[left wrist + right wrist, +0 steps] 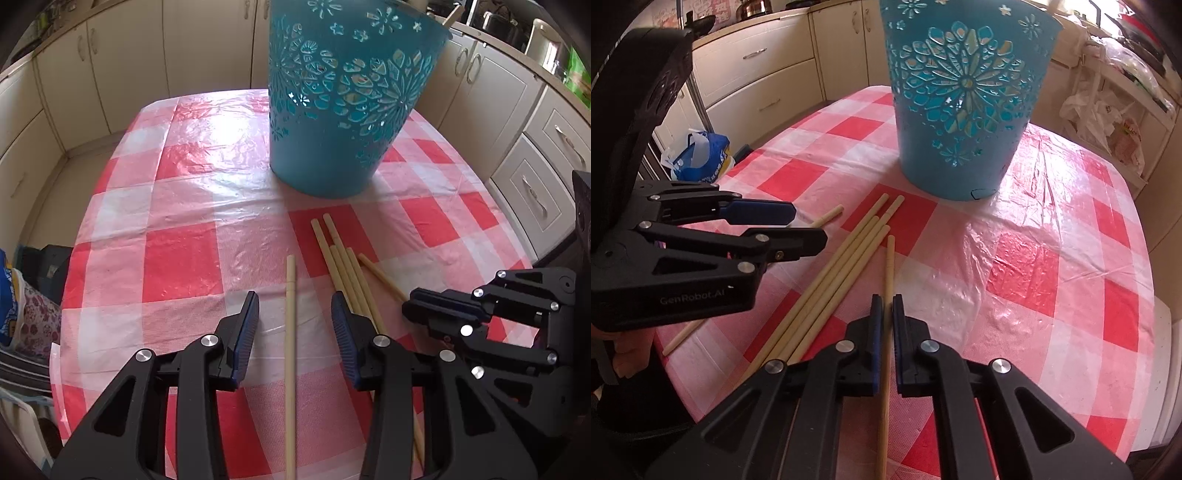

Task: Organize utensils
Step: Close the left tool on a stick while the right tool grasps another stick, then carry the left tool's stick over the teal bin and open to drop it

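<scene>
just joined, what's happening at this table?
A person holds a gripper in each hand over a checked tablecloth, sorting chopsticks. The right gripper is shut on one chopstick. The left gripper is open, with another chopstick lying between its jaws, ungripped. A bunch of chopsticks lies loose before the teal basket.

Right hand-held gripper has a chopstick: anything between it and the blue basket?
Nothing visible. The right hand-held gripper is shut on a chopstick, and only bare checkered tablecloth lies between it and the blue basket.
</scene>
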Demonstrator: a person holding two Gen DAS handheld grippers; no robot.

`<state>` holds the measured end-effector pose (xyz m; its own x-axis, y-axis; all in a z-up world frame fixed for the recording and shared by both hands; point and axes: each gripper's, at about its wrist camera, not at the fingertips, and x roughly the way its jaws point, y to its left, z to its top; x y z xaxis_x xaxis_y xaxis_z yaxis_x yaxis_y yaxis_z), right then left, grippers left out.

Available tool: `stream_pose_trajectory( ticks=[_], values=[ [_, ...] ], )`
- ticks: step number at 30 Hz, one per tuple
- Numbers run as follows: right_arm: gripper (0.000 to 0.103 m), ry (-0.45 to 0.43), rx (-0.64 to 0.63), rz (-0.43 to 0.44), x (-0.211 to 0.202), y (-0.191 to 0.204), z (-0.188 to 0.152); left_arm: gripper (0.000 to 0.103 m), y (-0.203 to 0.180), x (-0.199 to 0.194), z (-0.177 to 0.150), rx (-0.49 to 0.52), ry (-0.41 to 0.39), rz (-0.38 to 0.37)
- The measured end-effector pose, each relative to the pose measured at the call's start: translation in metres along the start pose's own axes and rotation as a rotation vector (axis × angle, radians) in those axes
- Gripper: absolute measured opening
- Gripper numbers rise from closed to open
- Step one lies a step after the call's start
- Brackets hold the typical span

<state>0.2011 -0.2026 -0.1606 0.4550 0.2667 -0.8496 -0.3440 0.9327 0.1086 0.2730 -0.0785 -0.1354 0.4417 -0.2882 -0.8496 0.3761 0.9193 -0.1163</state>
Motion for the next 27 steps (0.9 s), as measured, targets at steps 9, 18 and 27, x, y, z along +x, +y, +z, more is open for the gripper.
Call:
stream_pose_trajectory(
  ticks=[9,18,27],
  values=[
    [0.006,-0.004,0.006,0.008,-0.001,-0.001,-0.001,0.006,0.002,0.002,0.001,0.110,0.005,0.058],
    [0.006,-0.041,0.066,0.031,-0.003,-0.006,-0.008,0.005,-0.006,-0.037,0.011,0.133,-0.119,0.088],
    [0.006,-0.144,0.165,0.050,-0.015,-0.018,-0.010,0.005,0.013,-0.167,0.070,-0.037,-0.723,-0.130]
  ],
)
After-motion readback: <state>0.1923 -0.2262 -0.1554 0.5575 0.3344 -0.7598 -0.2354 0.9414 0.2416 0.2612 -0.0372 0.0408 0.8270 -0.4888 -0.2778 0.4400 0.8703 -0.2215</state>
